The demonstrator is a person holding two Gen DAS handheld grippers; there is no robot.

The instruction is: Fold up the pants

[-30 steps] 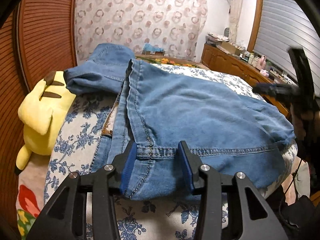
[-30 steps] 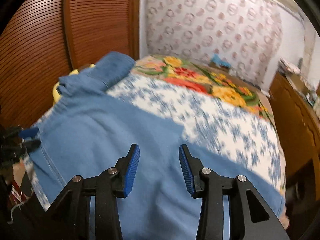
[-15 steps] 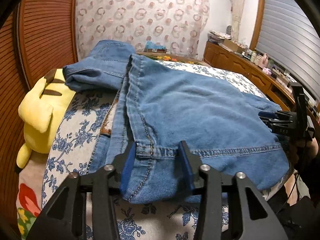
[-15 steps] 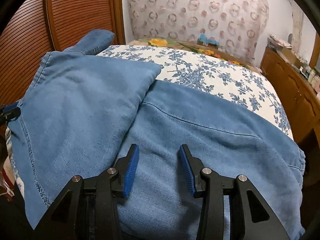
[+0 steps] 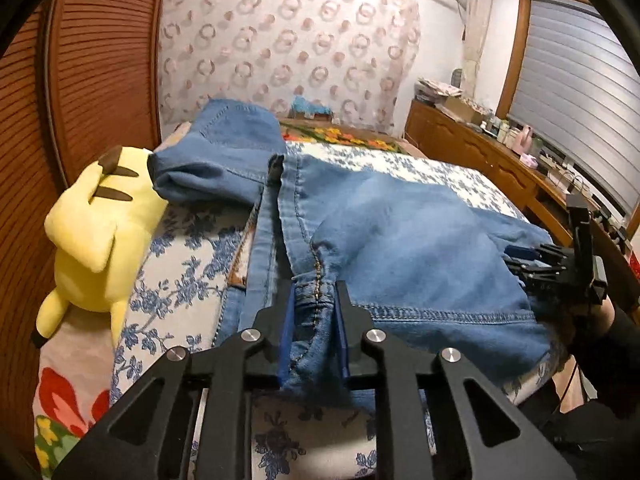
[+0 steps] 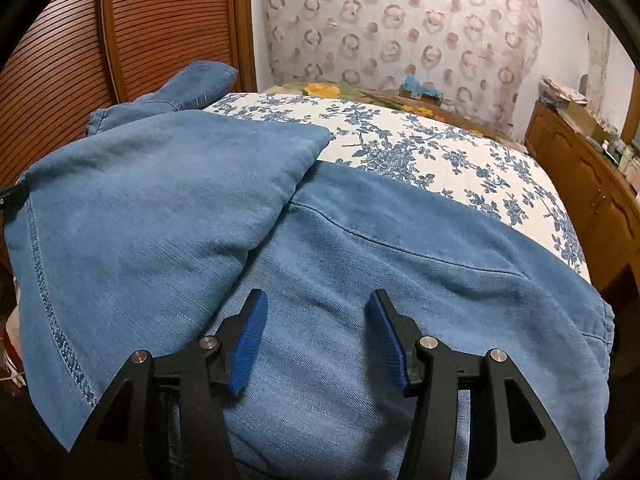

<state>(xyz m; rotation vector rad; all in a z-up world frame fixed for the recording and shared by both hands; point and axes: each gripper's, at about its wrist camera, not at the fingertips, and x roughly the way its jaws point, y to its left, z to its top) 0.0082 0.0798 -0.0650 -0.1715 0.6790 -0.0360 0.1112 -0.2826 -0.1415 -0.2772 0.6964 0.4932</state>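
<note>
Blue jeans lie across the bed, one leg folded over toward the near edge. My left gripper sits at the stitched hem at the bed's front edge. Its jaws are closing, and denim is bunched and pinched between the blue pads. My right gripper hovers low over the flat denim with its jaws opening. The cloth lies beneath them and nothing is pinched. In the left wrist view the right gripper shows at the jeans' right end.
A yellow plush toy lies on the left of the floral bed sheet. Slatted wooden doors stand left, a wooden dresser right. A person's hand in a dark sleeve holds the right gripper.
The left jaws have narrowed onto the hem and bunched it. The right gripper has come down onto the jeans' right end and its jaws have widened.
</note>
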